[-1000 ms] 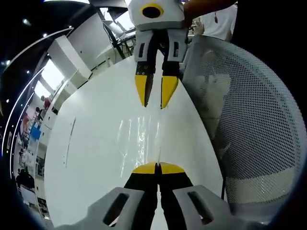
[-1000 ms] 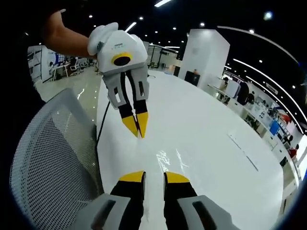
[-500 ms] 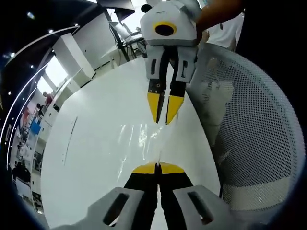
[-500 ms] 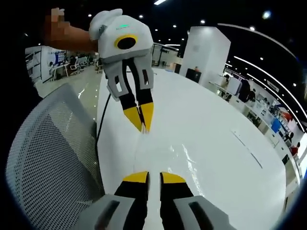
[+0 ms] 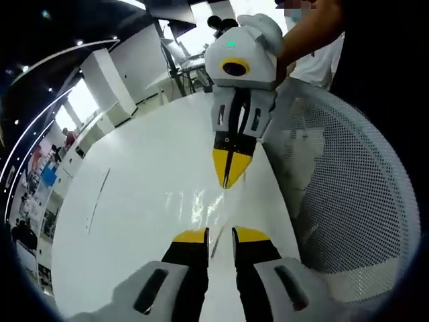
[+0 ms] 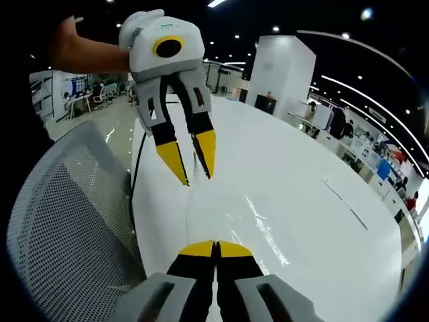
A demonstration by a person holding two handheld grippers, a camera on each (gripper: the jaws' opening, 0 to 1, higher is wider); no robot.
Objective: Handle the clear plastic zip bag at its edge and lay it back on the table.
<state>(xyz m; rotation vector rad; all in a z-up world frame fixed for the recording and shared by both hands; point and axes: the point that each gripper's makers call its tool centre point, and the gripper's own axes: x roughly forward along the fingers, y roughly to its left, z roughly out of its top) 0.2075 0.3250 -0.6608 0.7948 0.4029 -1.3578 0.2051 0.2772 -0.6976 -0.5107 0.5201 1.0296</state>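
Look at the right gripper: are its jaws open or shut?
Shut. The right gripper has its yellow tips pressed together in its own view, pinching the clear zip bag.

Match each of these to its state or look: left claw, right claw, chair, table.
Column one:
1. left claw
2. right claw
3. chair
4. table

Column two:
A. shut, apparently on the edge of the clear bag
B. white and glossy
C. open
D. grey mesh full of small holes

Pairs: 1-C, 2-A, 3-D, 4-B
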